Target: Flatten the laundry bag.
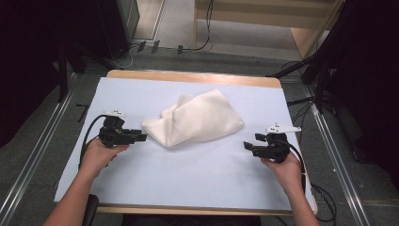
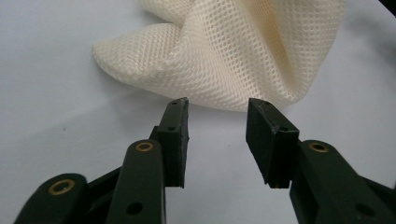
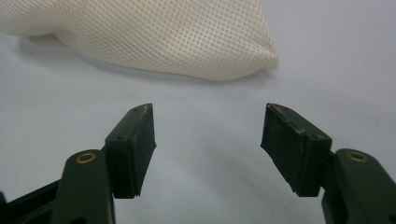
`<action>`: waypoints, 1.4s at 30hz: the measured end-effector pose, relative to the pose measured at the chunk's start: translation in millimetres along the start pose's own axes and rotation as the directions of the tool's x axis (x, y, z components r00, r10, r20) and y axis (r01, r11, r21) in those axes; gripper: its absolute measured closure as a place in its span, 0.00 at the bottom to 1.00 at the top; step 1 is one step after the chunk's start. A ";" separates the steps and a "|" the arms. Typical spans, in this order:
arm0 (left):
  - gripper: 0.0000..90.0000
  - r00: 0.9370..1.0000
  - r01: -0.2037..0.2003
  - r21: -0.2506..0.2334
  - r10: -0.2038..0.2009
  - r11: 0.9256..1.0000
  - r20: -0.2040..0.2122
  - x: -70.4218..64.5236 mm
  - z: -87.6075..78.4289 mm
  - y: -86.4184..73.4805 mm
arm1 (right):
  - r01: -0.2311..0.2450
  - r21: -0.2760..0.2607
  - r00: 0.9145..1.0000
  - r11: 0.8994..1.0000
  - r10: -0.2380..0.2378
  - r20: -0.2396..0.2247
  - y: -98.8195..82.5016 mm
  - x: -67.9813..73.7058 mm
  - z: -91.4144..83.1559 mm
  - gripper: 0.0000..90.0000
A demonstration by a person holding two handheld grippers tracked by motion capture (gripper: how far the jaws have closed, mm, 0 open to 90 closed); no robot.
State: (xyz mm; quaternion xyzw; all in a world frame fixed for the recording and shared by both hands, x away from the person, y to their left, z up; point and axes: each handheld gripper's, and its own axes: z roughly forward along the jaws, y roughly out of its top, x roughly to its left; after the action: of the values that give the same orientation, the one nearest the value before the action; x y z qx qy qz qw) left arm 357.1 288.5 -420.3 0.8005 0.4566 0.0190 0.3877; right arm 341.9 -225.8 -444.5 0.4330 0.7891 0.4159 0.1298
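Observation:
A cream mesh cloth (image 1: 195,117) lies crumpled in the middle of a pale blue mat (image 1: 188,174). My left gripper (image 1: 142,136) rests at the cloth's left tip, jaws parted. In the left gripper view the cloth (image 2: 224,51) reaches the tips of my left gripper (image 2: 217,106), with nothing between the pads. My right gripper (image 1: 247,145) sits low at the right, a short way off the cloth's right corner. In the right gripper view the cloth (image 3: 154,32) lies beyond the wide-open right gripper (image 3: 208,110), and bare mat shows between its pads.
The mat covers a wooden table (image 1: 193,76) whose edge shows at the back. Cables (image 1: 324,197) trail off the table's right side, and metal rails (image 1: 33,160) run along the floor on both sides. Dark stands (image 1: 324,70) rise at the back right.

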 end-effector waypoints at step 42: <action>1.00 0.998 0.037 0.013 -0.038 0.999 0.046 -12.9 6.2 64.7 | -0.014 0.037 1.000 0.999 0.015 -0.012 0.4 -0.2 1.3 0.48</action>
State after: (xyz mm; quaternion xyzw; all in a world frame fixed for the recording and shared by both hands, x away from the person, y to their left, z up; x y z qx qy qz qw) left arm 398.3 256.9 -379.1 0.7944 0.4626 -0.0096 0.3934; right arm 342.9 -225.2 -445.1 0.4385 0.7942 0.4049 0.1142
